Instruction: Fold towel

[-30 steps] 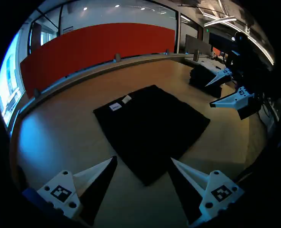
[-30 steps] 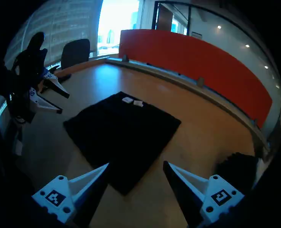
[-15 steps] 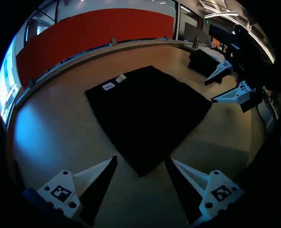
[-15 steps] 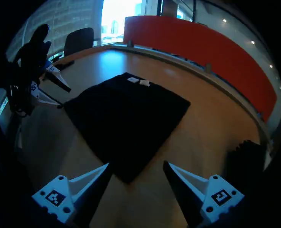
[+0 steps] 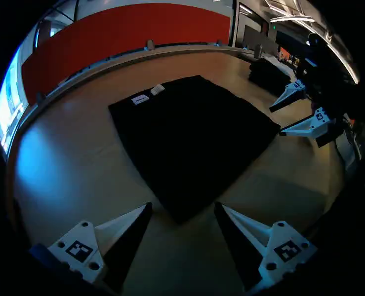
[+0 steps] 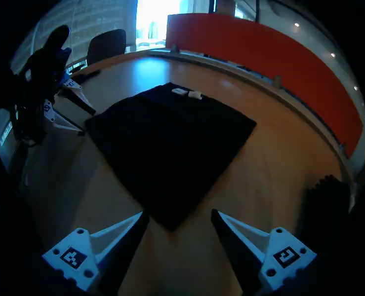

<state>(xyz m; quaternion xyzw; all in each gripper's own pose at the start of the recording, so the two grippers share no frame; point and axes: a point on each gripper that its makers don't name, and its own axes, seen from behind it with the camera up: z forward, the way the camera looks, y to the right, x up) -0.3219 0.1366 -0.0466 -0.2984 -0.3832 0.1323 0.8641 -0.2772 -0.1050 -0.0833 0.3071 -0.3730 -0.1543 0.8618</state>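
- Left gripper point(image 5: 182, 205): jaws spread wide, gripping nothing, hanging just over the near corner of the towel point(image 5: 192, 133).
- Right gripper point(image 6: 178, 212): same deal, jaws apart, lined up on the neighbouring corner.
- The towel's dark and lies flat and open on the wooden table point(image 5: 68, 163), not in any bin or basket. There are white tags point(image 5: 147, 96) near its far corner.
- Looks like the reach-in before the first fold. My guess for what's next: drop lower, pinch both corners, carry them across.
- A dark pile point(image 5: 268, 74) sits well beyond the towel.
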